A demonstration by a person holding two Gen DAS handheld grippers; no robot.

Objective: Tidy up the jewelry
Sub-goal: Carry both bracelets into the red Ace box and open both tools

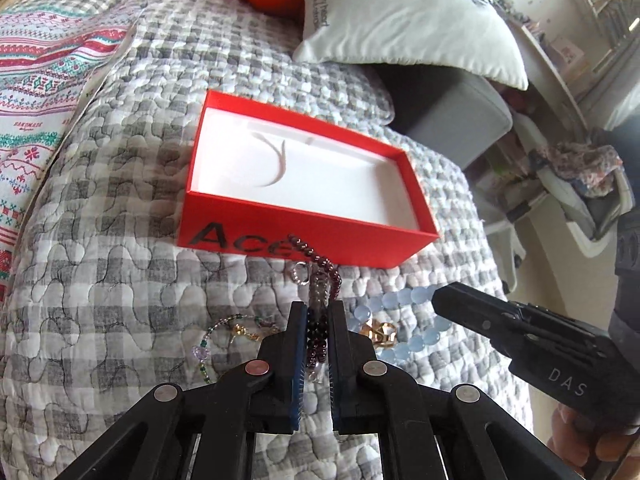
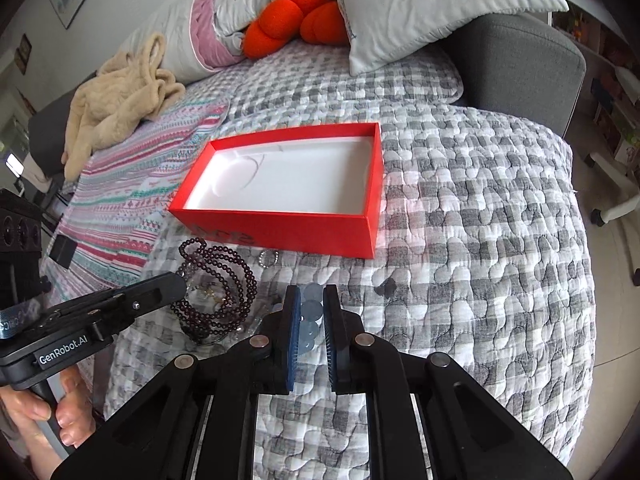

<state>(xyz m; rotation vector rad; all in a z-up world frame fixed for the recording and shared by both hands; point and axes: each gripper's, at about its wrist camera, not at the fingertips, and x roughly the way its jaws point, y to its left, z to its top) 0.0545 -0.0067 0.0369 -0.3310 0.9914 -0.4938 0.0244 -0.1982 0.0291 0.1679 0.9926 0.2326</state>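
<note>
A red box (image 1: 280, 236) with a white lining sits open on the quilt; it also shows in the right wrist view (image 2: 288, 228). My left gripper (image 1: 318, 310) is shut on a dark garnet bead necklace (image 1: 320, 276), whose loops hang by its tip in the right wrist view (image 2: 220, 280). My right gripper (image 2: 311, 296) is shut on a pale blue bead bracelet (image 2: 310, 312), which lies on the quilt in the left wrist view (image 1: 400, 304). A gold ring (image 1: 382, 334) and a green bead chain (image 1: 224, 330) lie beside my left fingers.
A grey checked quilt (image 2: 460, 240) covers the sofa. White pillows (image 1: 400, 12), an orange cushion (image 2: 288, 28) and a beige garment (image 2: 116, 100) lie behind the box. A small silver ring (image 2: 267, 258) lies in front of the box. The quilt's edge drops off at right.
</note>
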